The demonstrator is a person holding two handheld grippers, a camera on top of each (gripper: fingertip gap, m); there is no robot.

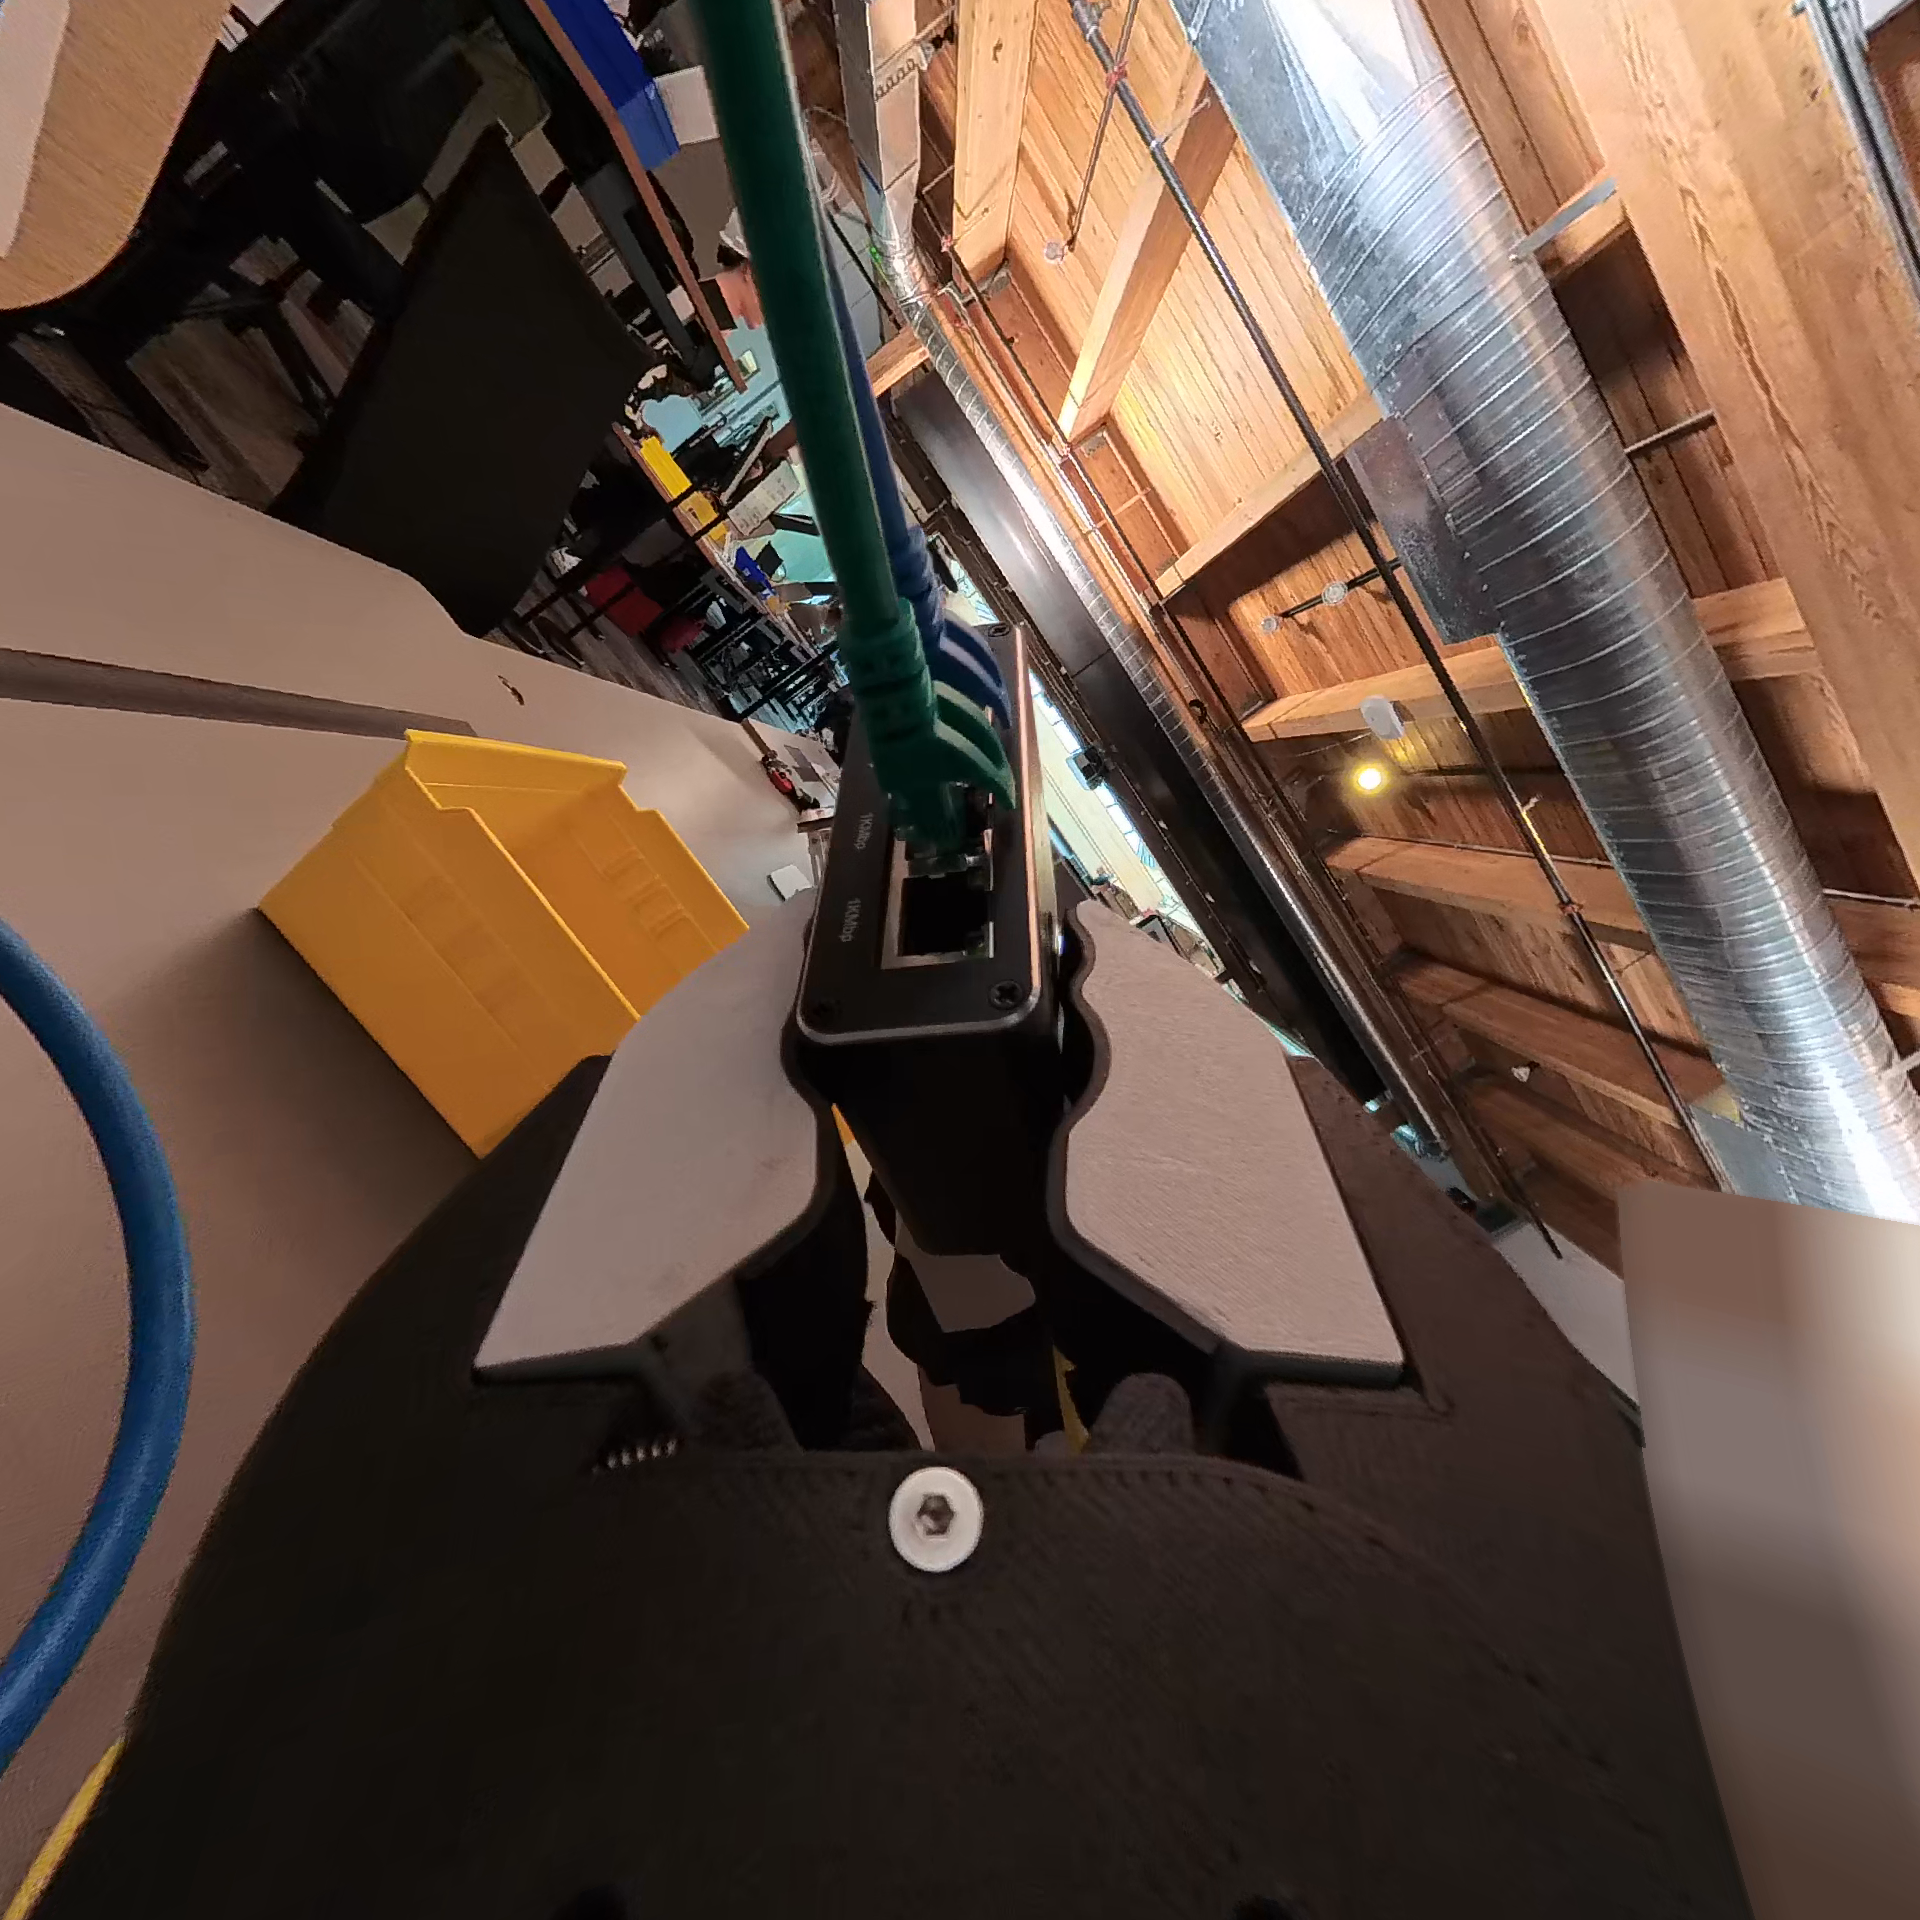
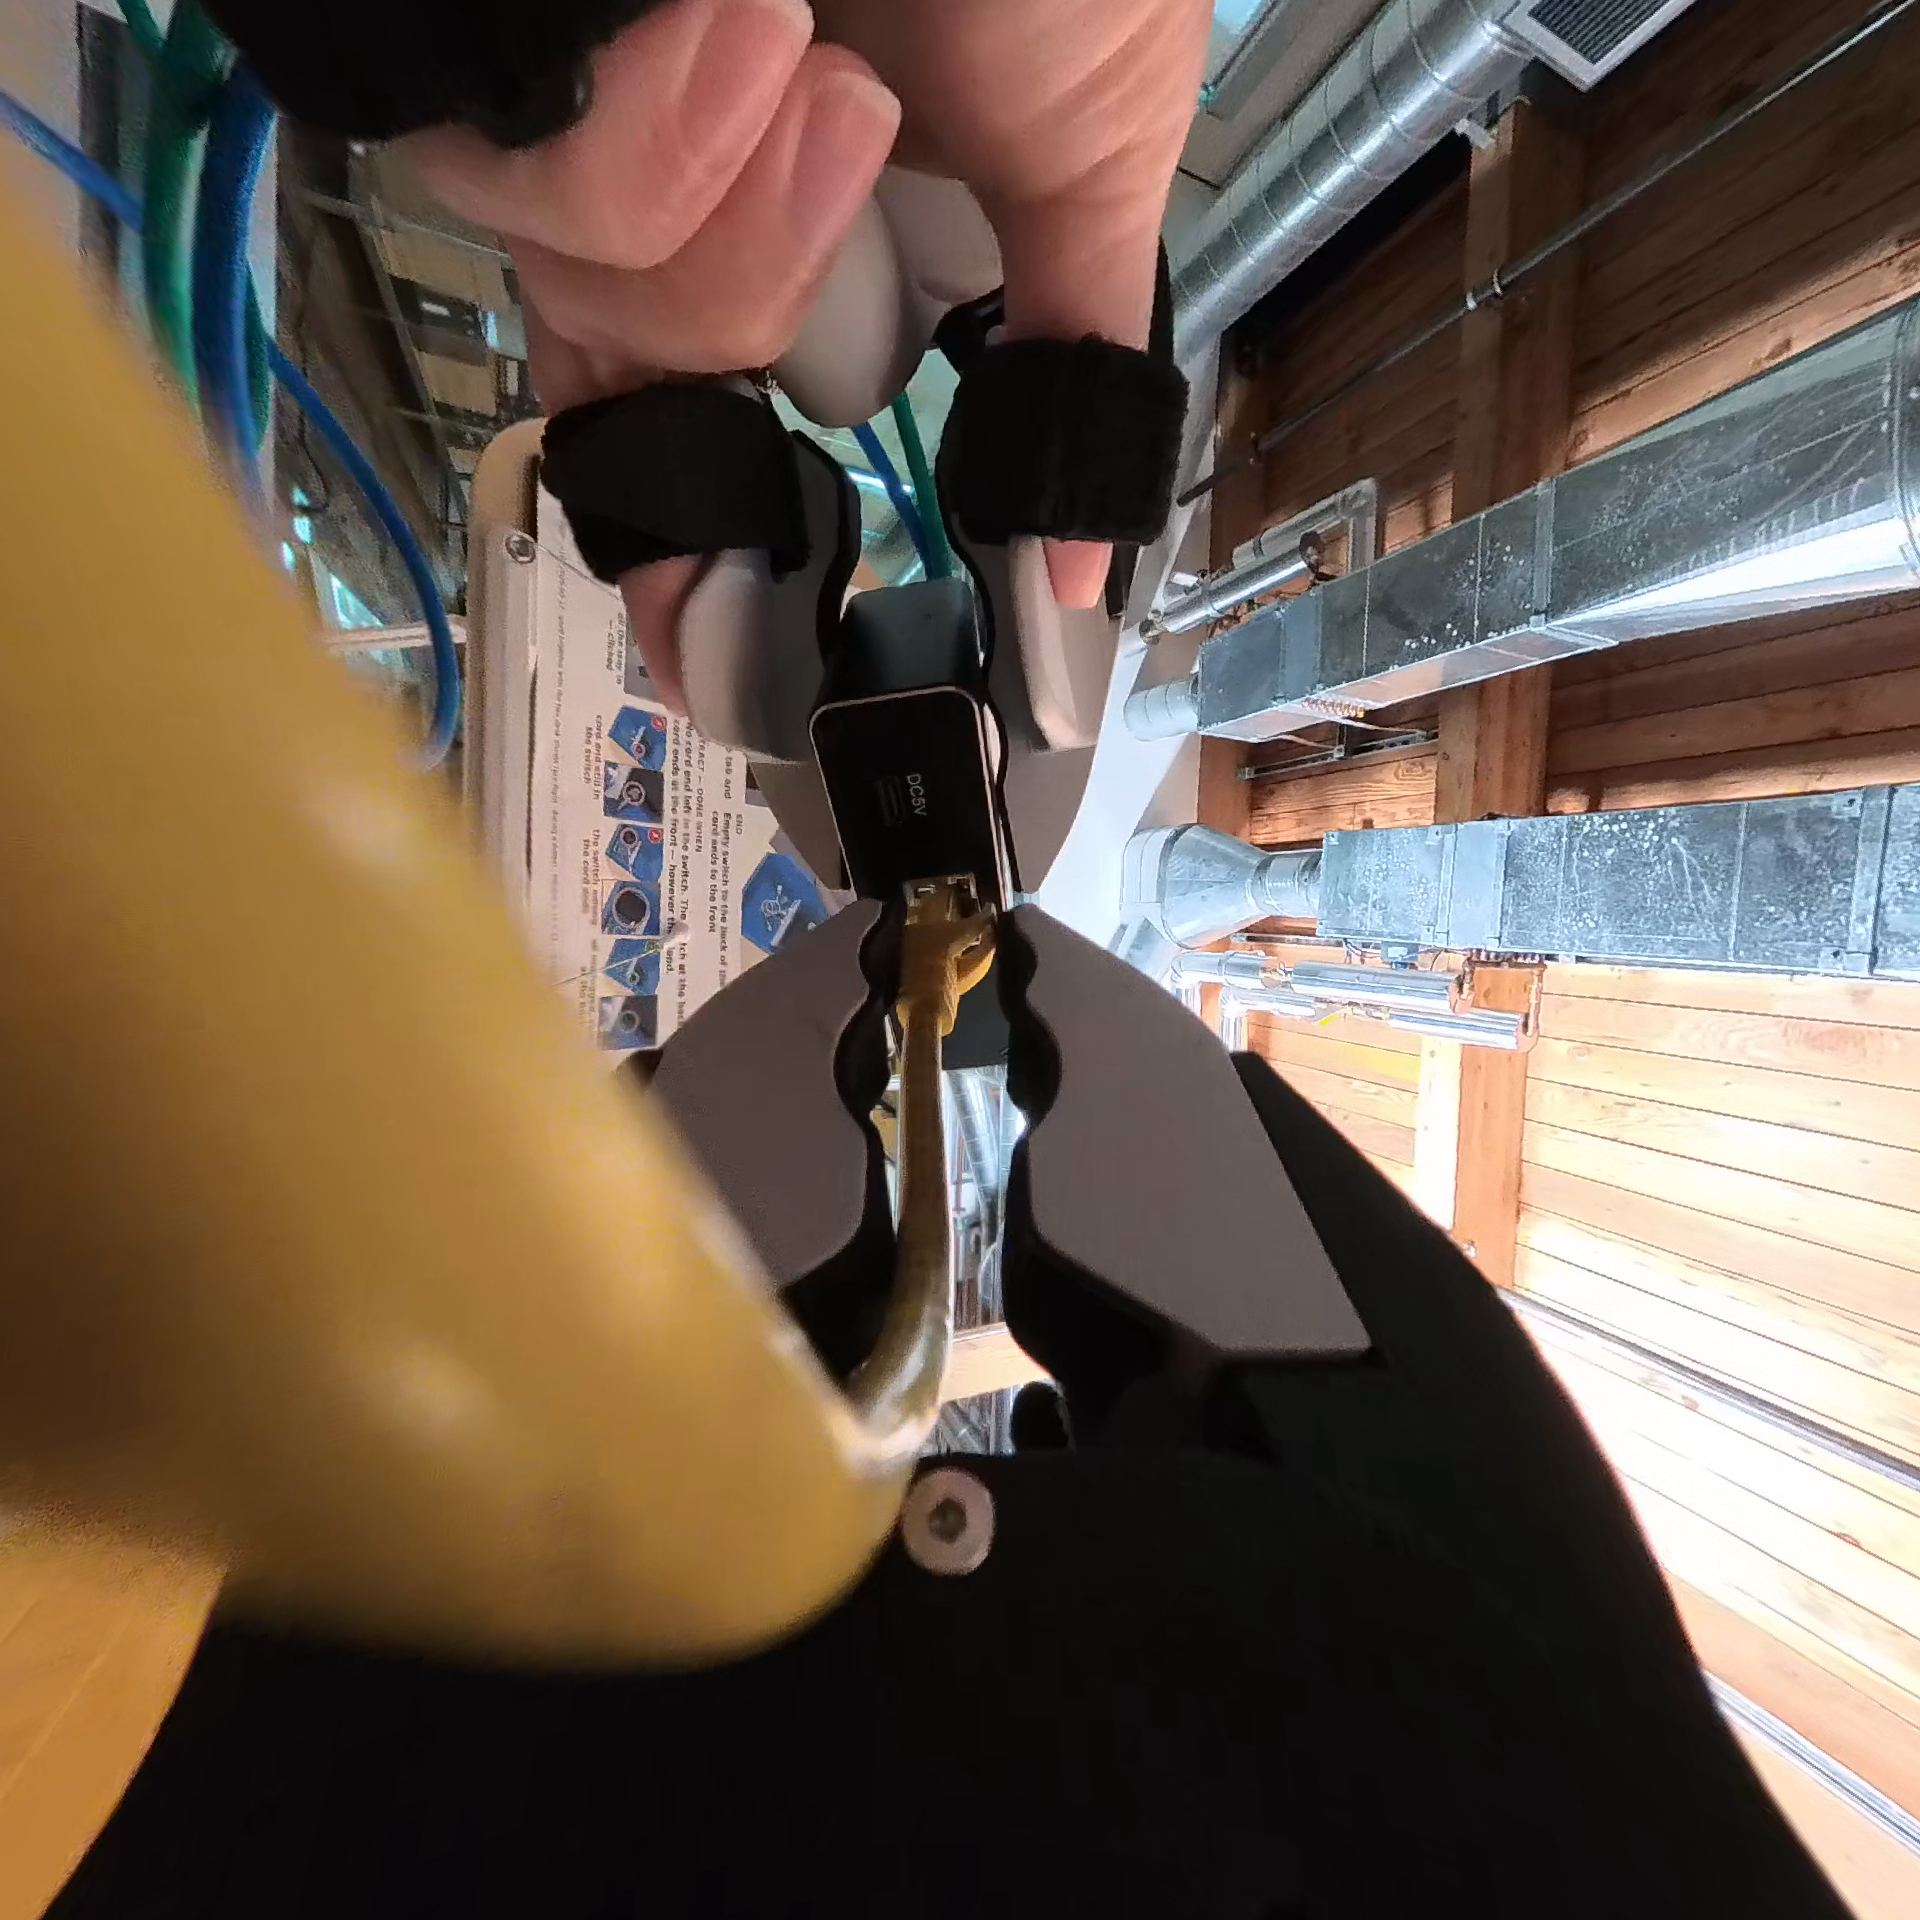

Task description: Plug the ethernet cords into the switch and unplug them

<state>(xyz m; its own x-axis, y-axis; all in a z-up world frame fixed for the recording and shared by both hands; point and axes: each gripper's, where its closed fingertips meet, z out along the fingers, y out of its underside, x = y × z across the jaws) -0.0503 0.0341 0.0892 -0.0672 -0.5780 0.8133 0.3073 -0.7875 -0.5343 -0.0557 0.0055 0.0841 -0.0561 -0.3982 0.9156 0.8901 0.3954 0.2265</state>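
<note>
The left gripper [image 1: 940, 1049] clamps the black ethernet switch [image 1: 940, 1091] between its fingertips; green cord [image 1: 883, 665] and blue cord [image 1: 961, 655] are plugged in at 12 o'clock. The right gripper [image 2: 940, 935] closes on the yellow cord's plug [image 2: 938, 925], seated in the switch's opposite end.

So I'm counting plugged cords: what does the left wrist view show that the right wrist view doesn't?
Only the left wrist view shows the green cord and a dark blue cord plugged into the port face, an empty port beside them, and a yellow bin. Only the right wrist view shows the yellow cord plugged into the opposite face, between the right gripper jaws. Both show the black switch, clamped by the left gripper.
</note>
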